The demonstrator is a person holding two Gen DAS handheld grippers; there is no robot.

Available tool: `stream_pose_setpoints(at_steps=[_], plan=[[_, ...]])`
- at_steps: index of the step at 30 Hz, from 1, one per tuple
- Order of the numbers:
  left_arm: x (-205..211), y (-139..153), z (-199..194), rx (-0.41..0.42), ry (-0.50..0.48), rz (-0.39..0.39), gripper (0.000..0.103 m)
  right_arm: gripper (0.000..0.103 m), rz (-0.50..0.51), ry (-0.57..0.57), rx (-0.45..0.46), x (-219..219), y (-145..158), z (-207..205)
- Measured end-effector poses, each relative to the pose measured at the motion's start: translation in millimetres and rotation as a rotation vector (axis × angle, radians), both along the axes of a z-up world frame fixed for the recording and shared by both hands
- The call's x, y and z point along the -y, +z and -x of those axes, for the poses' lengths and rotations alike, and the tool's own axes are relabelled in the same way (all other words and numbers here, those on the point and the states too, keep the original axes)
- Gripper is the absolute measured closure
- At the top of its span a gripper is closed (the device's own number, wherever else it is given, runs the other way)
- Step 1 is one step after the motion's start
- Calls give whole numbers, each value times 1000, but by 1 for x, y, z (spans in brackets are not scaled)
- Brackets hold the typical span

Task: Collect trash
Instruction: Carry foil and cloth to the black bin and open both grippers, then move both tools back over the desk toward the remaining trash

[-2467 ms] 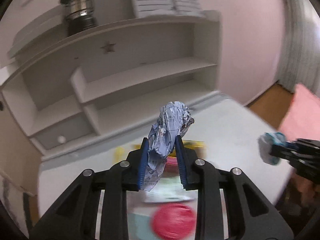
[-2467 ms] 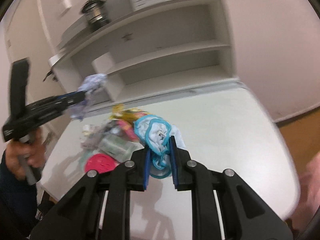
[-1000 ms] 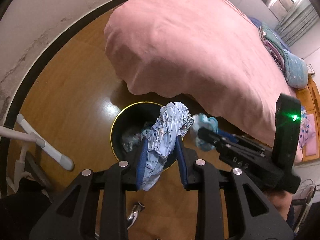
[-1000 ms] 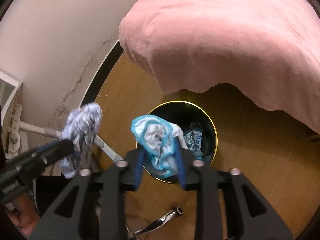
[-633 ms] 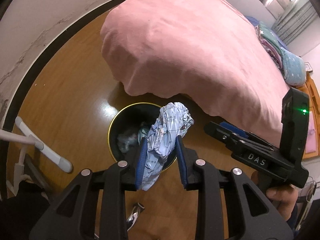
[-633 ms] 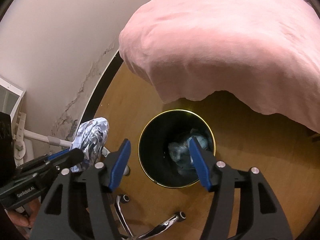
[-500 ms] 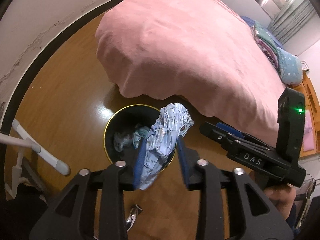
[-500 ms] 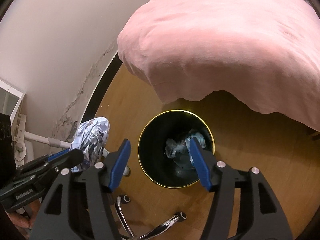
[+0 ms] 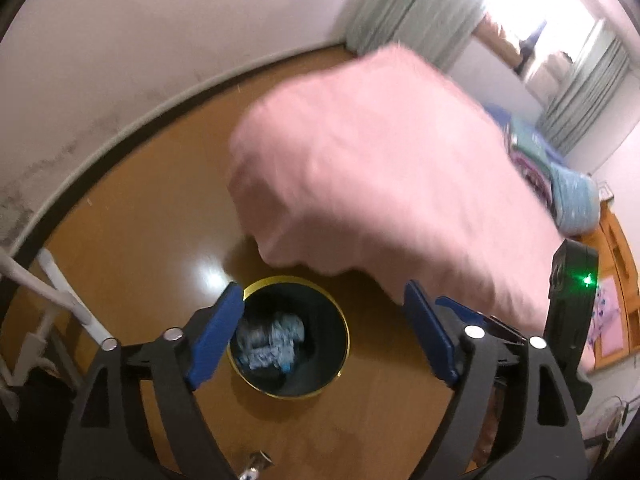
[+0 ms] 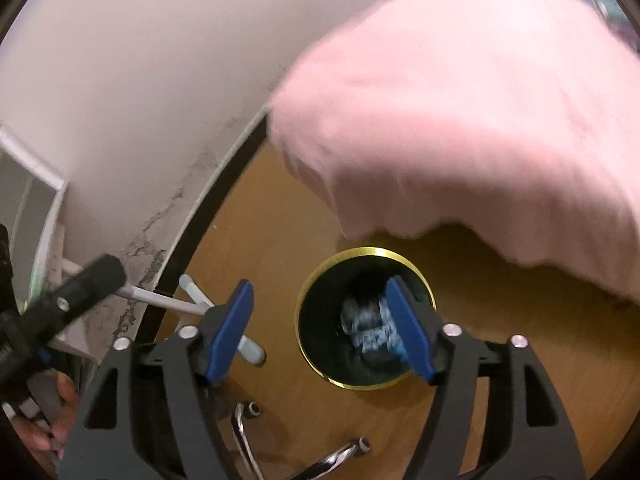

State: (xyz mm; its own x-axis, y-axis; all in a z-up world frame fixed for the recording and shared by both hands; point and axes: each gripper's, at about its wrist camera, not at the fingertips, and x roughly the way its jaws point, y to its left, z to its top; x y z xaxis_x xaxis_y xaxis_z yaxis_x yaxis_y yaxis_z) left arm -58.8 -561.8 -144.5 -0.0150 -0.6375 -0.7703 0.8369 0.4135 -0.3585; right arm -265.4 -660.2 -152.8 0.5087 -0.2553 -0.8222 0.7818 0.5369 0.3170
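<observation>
Two grippers hang over a black waste bin [image 9: 288,338] with a gold rim, standing on a glossy wooden floor [image 9: 140,216]. The left gripper [image 9: 324,332] has just been opening, jaws spread wide with nothing between them; the right gripper [image 10: 320,332] likewise, jaws apart and empty. Crumpled pale-blue trash [image 9: 270,340] lies inside the bin. No writing is readable; the frames are blurred. At twelve o'clock from the bin a pink blanket [image 9: 380,184] drapes over a bed. At ten o'clock a pale wall [image 9: 160,32] meets a dark skirting board. Green curtains [image 9: 416,8] hang at one o'clock.
</observation>
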Motion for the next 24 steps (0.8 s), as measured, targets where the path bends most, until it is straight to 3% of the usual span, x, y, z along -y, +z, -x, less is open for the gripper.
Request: stream_pose_setpoints(at_steps=[2,6,11,14,18,21,24], plan=[[-30,43,-11,84,27,43,11,33,58,54,26,-17,28,-20],[-117,115,-47,225,169,93,9,32,138,233,88,-70,80,-85],[-249,159,-99,331,386,40,8,32,164,546,147,-171,120,-188],[-346,172,-127,428,563,-49,8,32,183,728,156,-241,133,-246],[-471,167,-164,487,789,-158,7,32,230,914,134,-321,141,-312],[-537,154,-188,461,888,-197,7,32,221,992,118,-363,140,-354],[-598,135,-221,362,980,-182,7,32,194,1028,105,-397,135,-383]])
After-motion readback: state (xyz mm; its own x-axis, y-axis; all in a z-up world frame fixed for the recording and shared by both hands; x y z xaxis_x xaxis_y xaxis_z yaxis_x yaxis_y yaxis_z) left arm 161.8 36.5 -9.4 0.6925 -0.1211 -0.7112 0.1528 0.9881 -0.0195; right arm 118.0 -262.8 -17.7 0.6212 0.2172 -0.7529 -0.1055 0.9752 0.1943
